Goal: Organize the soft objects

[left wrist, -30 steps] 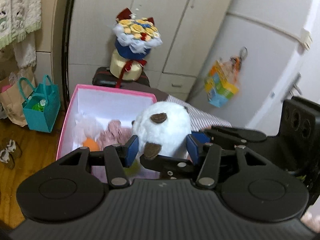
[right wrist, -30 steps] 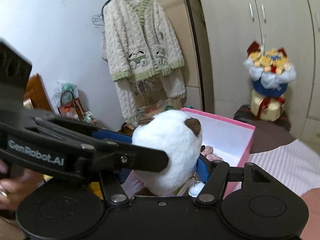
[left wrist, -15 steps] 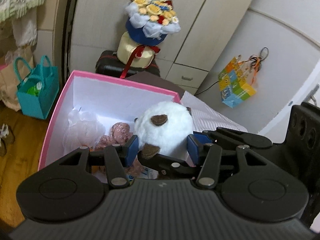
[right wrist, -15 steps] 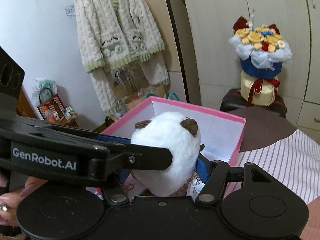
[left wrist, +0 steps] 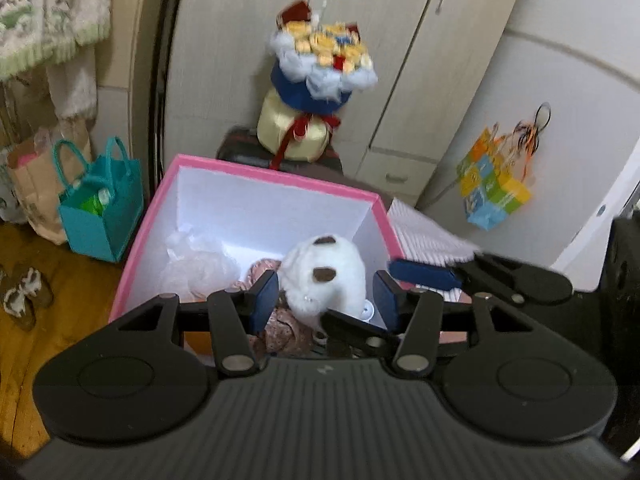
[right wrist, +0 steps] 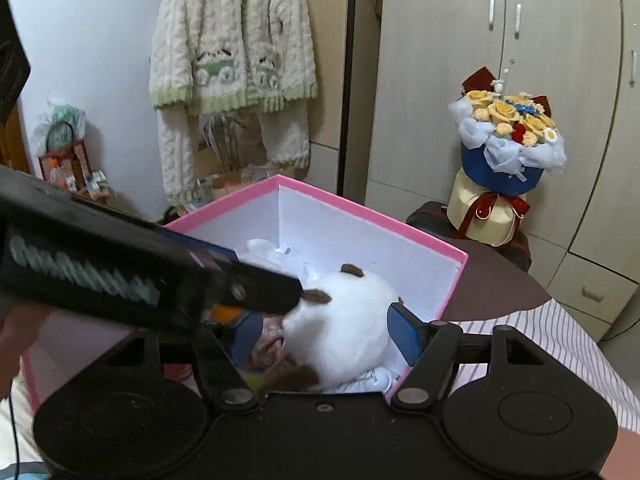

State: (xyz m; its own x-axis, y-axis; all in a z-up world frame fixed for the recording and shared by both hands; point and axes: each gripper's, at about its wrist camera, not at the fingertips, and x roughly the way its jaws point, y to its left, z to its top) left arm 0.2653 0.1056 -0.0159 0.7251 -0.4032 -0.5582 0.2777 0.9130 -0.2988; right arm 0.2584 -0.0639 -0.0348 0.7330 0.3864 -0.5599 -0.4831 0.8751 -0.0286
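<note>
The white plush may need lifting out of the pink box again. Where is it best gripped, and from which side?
Likely best across the round body of the white plush toy, coming from above through the open top of the pink box. Its brown ears are small, other soft things crowd its lower side, and the box walls block a level approach.

1. Left gripper [left wrist: 326, 298] is tipped downward, blue pads parted with a bit of a gap on each side of what sits between them, so nothing is pinched.
2. Right gripper [right wrist: 326, 334] is angled down too, jaws opening right now, the right-hand blue pad just off the fluffy thing between them.
3. The two cross over: each gripper's finger cuts through the other's view.
4. A hand [right wrist: 16, 328] shows at the left edge of the right wrist view.
</note>
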